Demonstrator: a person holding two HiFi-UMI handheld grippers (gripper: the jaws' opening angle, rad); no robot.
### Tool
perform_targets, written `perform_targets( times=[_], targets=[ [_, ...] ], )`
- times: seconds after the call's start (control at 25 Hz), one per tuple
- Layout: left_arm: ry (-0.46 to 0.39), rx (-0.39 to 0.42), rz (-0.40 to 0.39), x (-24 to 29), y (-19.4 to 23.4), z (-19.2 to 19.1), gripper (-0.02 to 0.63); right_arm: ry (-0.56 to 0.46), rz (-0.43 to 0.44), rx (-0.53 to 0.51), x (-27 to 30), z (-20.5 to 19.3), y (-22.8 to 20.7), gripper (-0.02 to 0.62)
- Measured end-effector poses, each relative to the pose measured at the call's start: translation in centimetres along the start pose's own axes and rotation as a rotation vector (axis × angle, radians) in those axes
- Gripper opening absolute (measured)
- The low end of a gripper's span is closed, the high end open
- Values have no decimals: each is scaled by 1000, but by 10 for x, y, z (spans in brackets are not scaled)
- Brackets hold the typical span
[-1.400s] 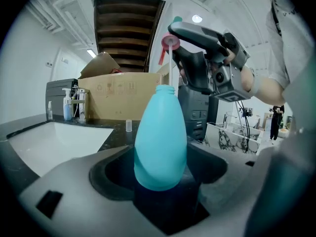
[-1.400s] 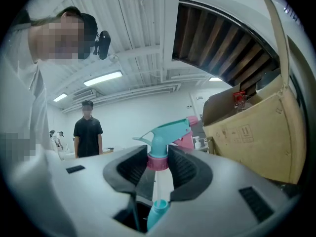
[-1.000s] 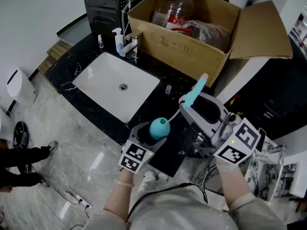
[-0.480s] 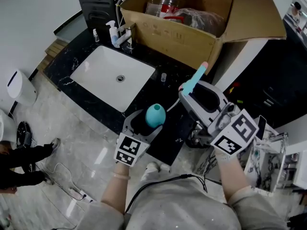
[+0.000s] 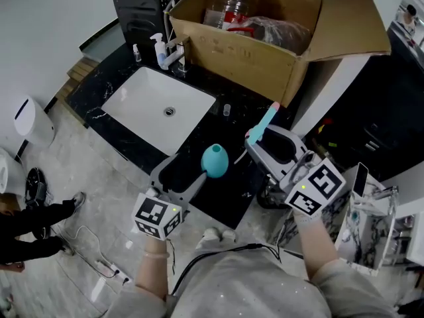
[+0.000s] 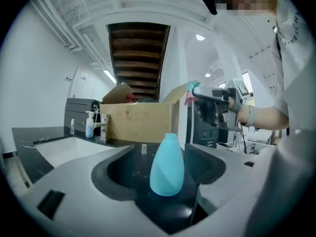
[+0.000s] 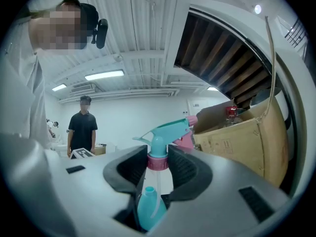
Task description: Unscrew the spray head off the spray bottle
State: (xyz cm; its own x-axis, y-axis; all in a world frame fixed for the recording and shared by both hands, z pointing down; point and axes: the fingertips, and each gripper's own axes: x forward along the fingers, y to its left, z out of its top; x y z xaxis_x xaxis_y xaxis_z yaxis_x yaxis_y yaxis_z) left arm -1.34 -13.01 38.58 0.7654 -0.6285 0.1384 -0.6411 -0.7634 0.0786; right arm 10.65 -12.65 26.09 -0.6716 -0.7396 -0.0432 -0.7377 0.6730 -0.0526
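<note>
The teal spray bottle (image 5: 214,159) stands headless on the black counter (image 5: 228,197), its neck open. My left gripper (image 5: 187,175) sits just behind it, drawn back toward me. In the left gripper view the bottle (image 6: 167,165) shows between the open jaw tips with a gap on each side. My right gripper (image 5: 255,140) is up and to the right, shut on the spray head (image 5: 266,123). The pads pinch its pink collar (image 7: 158,162), the teal trigger and pink nozzle stick up, and the dip tube hangs free above the bottle (image 7: 149,209).
A white sink (image 5: 159,108) with a faucet and a soap dispenser (image 5: 161,50) lies to the left. An open cardboard box (image 5: 252,55) holding a plastic bottle stands behind. A small vial (image 5: 226,110) stands on the counter. A person (image 7: 83,127) stands far off; another's legs (image 5: 33,220) show on the floor.
My left gripper has let go of the bottle and pulled back toward me; the bottle stays on the counter. The right gripper has sunk a little with the spray head.
</note>
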Motion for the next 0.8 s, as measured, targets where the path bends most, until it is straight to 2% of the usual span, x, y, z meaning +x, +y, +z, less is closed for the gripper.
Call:
perform_targets(
  times=[0.44,0.64,0.8],
  targets=[
    [-157,29,326,-54,46,45,51,19,-54,18,-18,-16,-9,135],
    [-207,62,395,-68,49,70,9,10,-82,27,-23,-14,-14,135],
    [-257,37,397,-74,47,84,6,7,-101,14,-28,-14,-17,136]
  ],
)
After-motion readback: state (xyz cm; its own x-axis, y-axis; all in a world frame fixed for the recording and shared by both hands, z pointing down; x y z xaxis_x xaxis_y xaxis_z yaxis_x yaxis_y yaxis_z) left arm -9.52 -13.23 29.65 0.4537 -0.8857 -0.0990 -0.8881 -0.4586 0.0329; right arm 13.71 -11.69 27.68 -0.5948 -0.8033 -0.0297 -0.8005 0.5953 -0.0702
